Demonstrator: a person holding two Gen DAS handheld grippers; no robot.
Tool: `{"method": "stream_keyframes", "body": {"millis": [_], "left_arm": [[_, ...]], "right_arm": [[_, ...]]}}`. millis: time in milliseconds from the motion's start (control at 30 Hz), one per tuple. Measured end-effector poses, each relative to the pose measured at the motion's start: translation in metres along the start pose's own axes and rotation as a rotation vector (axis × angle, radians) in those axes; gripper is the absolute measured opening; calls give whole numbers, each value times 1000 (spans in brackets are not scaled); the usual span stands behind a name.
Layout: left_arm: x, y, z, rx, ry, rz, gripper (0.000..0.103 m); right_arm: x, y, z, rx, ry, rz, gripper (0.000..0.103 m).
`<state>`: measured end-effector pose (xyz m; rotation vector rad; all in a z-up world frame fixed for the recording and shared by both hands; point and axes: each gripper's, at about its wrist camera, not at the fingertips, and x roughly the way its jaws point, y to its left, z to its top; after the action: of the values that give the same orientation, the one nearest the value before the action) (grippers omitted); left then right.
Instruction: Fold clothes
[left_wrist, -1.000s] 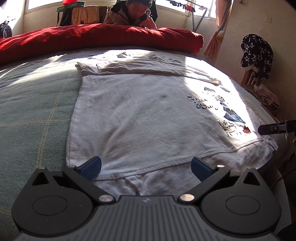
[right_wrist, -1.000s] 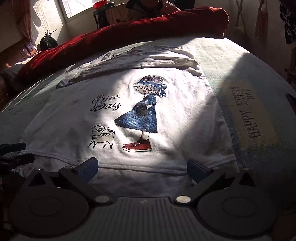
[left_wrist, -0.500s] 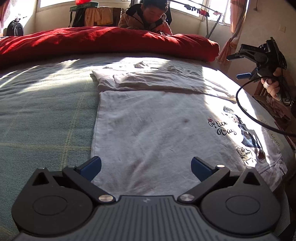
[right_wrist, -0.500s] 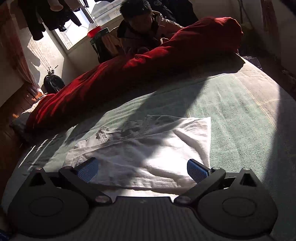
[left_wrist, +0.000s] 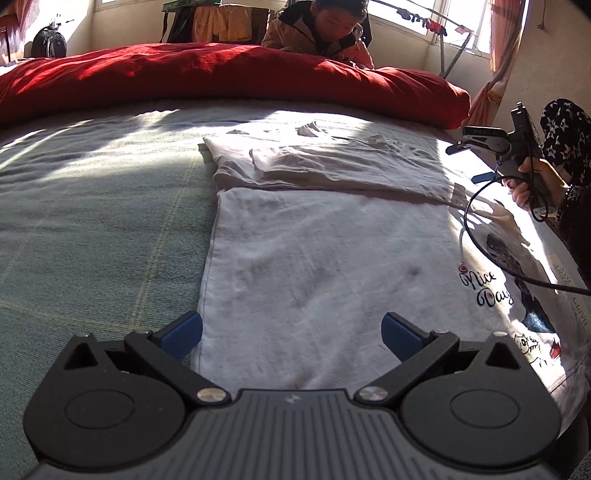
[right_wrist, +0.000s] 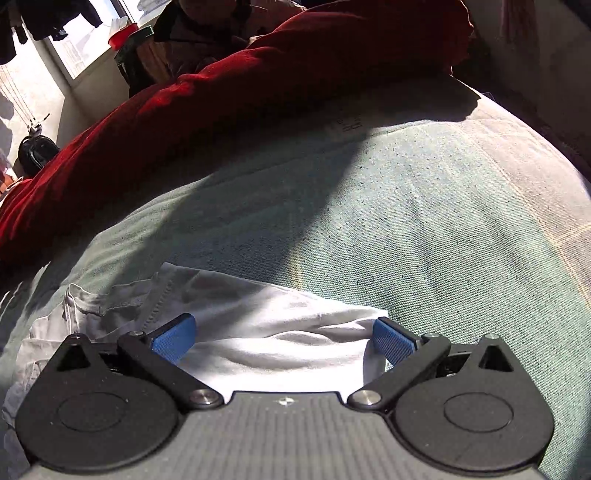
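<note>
A white shirt (left_wrist: 325, 266) lies flat on the bed (left_wrist: 96, 229), its far part folded over. The left claw (left_wrist: 291, 332) gapes wide at its near hem; the right claw (right_wrist: 282, 338) gapes wide over its far right corner.

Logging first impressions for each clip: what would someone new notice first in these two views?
A white T-shirt lies flat across the grey-green bedspread, its top part folded down, with a "Nice Day" print at its right edge. A long red duvet is bunched across the far side of the bed. The right hand-held gripper hangs open over the shirt's far right corner; the left hand-held gripper is open at the near hem.
</note>
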<state>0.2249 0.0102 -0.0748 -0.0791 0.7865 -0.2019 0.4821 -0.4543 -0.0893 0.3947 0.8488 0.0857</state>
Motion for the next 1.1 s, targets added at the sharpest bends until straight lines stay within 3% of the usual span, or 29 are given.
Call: {"method": "stream_keyframes", "body": {"millis": [133,200,333,400,533,667,767,900,1100], "left_arm": [[-1,1,-1,-8,0,-2,102],[-1,1,-2,-17,5,1,102],[-9,0,-5,-9,-4,-7,102],[-14,1,-6,-6,-11,-7,102],[-18,9,-6,-28,-24,6,102],[-16,13,-7,-35,-20,14,102],[-15,16,-9,-36,-18,16,102],[-14,21,-7,-27,-18,17,102],[-11,23,-8,-23,-4,6,102]], "right_arm": [[-20,14,3,-14,1,89,103],[-26,32,-2,-79,16,106,103],[-7,47,-6,-105,107,89,103],[1,50,-7,-81,107,45,103],[9,69,-7,-88,109,104,103],[42,94,-8,-209,154,12,103],[60,100,-1,-185,147,-33,103],[50,119,17,-103,138,129,103],[70,173,7,-192,239,275,103]]}}
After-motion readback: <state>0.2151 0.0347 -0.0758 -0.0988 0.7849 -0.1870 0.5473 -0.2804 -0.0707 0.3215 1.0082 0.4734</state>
